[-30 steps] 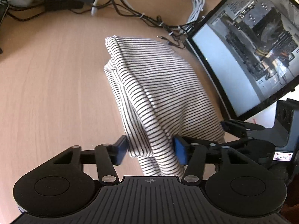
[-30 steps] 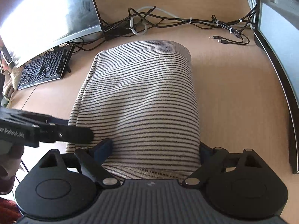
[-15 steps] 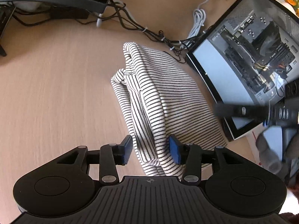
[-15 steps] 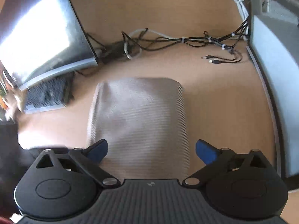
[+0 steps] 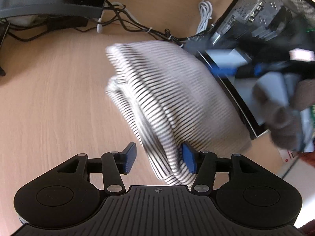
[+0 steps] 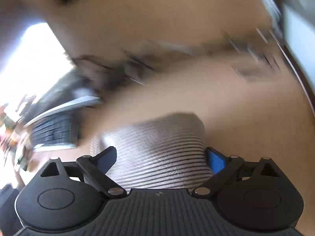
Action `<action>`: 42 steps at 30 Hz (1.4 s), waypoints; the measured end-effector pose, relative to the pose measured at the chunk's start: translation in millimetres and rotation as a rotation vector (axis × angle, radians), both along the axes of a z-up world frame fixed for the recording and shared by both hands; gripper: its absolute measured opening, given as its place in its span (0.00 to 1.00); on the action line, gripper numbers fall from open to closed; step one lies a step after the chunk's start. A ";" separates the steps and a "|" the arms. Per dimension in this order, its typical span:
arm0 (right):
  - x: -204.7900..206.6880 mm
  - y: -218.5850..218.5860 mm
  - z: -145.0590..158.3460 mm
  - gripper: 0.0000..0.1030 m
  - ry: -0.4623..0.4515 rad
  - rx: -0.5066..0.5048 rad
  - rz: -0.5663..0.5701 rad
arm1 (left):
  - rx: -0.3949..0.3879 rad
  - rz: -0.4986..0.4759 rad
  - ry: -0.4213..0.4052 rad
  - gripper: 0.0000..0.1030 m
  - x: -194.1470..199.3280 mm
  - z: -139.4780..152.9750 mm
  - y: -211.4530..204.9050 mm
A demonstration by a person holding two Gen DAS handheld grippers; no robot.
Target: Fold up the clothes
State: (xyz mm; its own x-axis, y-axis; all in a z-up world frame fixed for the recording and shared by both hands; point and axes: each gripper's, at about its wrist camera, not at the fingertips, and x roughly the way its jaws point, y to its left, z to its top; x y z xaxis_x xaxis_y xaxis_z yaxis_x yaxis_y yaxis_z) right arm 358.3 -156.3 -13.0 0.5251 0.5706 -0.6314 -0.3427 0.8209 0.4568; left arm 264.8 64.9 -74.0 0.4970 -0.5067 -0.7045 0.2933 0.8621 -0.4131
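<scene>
A striped knit garment (image 5: pixel 169 98), folded into a thick soft bundle, lies on the pale wood-grain counter (image 5: pixel 49 102). The left gripper (image 5: pixel 159 159) has its jaws opening. The near end of the bundle sits between them, against the right-hand pad, while the left-hand pad stands clear over bare counter. This looks like a release after a fold. The right gripper (image 6: pixel 161 159), heavily blurred, has wide jaws that are closing slightly. The ribbed cloth shows between them, but neither pad can be seen to press it. Tangled cables (image 5: pixel 137 25) run beyond the jaws.
</scene>
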 end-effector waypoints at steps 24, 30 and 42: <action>-43.1 -30.6 -30.9 0.88 -0.006 -0.197 -0.029 | -0.164 0.214 0.086 0.63 3.6 8.0 8.5; -16.0 -34.0 -45.5 0.87 0.021 -0.132 0.083 | -0.053 0.342 0.101 0.71 7.4 4.6 -16.2; -9.6 37.7 -62.2 0.78 0.102 -0.058 0.339 | 0.129 0.534 0.038 0.65 -40.1 12.5 22.3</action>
State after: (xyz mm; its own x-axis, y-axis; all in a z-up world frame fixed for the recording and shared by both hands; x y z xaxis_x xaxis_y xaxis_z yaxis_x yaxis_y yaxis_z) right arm 348.7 -118.6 -75.2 0.2443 0.6636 -0.7071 -0.5549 0.6937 0.4593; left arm 224.7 87.2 -61.5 0.6346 -0.0992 -0.7664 -0.2122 0.9312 -0.2962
